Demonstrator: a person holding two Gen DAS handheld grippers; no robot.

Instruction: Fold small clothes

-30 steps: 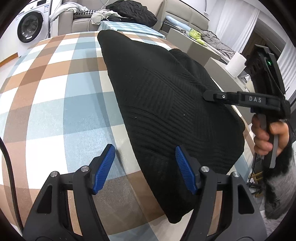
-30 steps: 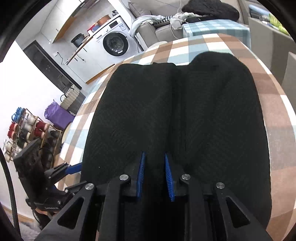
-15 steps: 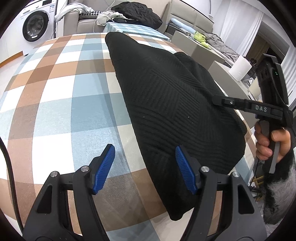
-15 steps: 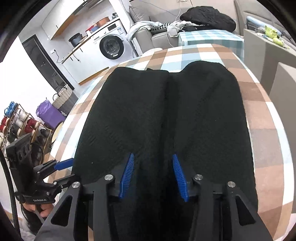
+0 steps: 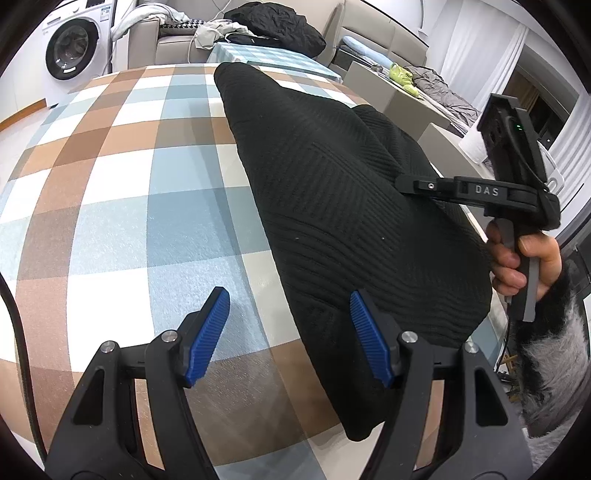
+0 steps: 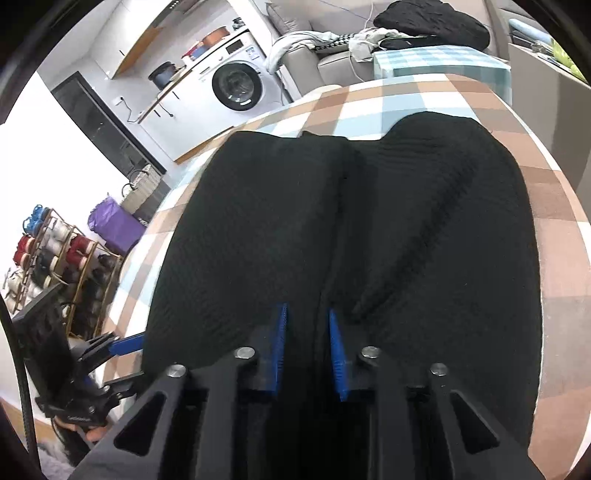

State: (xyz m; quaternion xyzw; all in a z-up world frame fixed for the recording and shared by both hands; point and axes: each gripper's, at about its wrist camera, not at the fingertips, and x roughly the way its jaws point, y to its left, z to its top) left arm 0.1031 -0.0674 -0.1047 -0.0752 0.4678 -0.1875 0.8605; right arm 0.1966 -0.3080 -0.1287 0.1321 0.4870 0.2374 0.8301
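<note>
A black knit garment point(image 5: 351, 184) lies spread on the checked tablecloth point(image 5: 110, 203), with a crease down its middle point(image 6: 406, 240). My left gripper point(image 5: 290, 332) hangs open above the garment's near left edge, one pad over the cloth and the other over the table. My right gripper point(image 6: 308, 350) sits low on the garment's near middle. Its jaws are closing on a ridge of the black fabric, which bunches between the blue pads. Its black finger point(image 5: 417, 184) reaches over the garment from the right, held by a hand point(image 5: 517, 258).
The table's right edge point(image 6: 554, 332) runs close to the garment. Off the table stand a washing machine point(image 6: 236, 85), a sofa with piled clothes point(image 5: 258, 22), a rack of thread spools point(image 6: 48, 251) and a purple bag point(image 6: 114, 225).
The right jaws widened, shifted a little along the garment, then narrowed again on the middle fold. Fresh creases now run out from the pads. The left gripper stayed put and open.
</note>
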